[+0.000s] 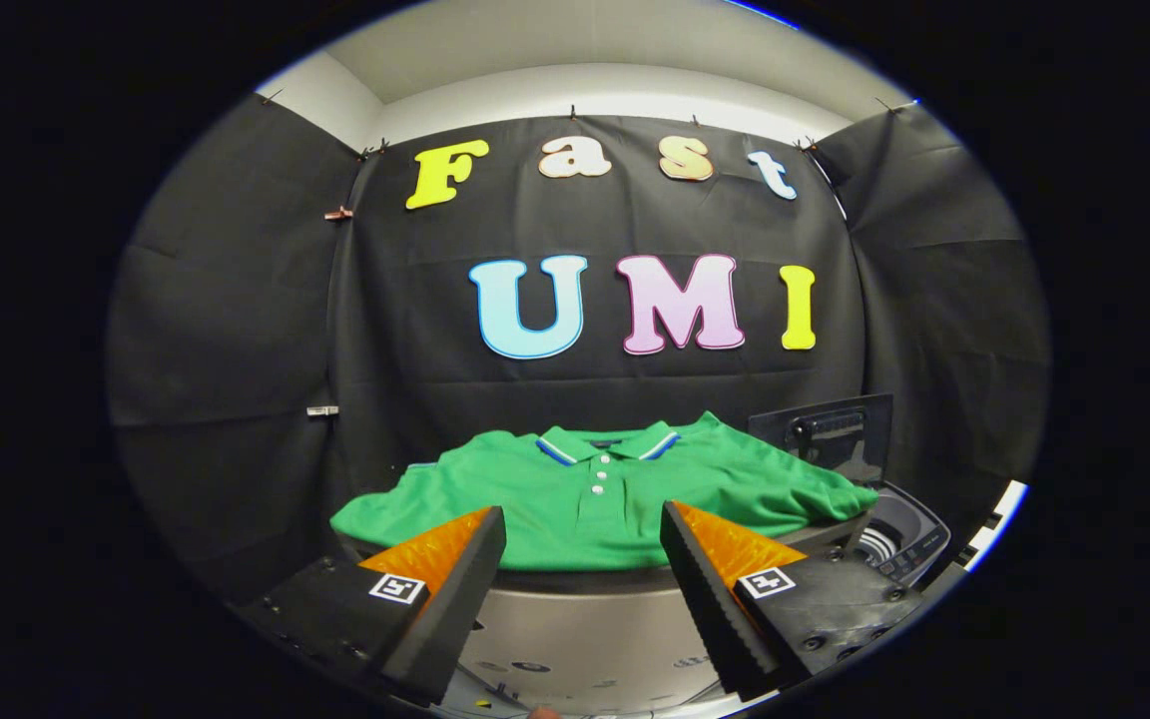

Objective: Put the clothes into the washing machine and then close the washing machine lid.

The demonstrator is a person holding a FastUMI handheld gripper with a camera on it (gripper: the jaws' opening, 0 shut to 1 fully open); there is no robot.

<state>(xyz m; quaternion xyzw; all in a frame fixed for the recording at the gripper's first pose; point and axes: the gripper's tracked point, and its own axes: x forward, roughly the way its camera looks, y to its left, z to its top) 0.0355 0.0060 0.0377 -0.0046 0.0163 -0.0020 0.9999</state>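
Gripper view, tongs [583,529] spread, green polo shirt [595,489] on table [575,581].

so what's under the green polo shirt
The green polo shirt lies spread on a table, whose dark front edge shows below the hem; the top beneath is covered. The open washing machine sits beside it. The hand-held gripper is open, short of the shirt.

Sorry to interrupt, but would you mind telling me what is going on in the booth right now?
A person is holding the tool in front of a green polo shirt that lies spread flat on a raised surface. The fingers are wide open and short of the shirt, touching nothing. The washing machine sits beyond the shirt's sleeve, beside the right finger, with its lid standing up. Nothing has been picked up yet, so the shirt has yet to go in.
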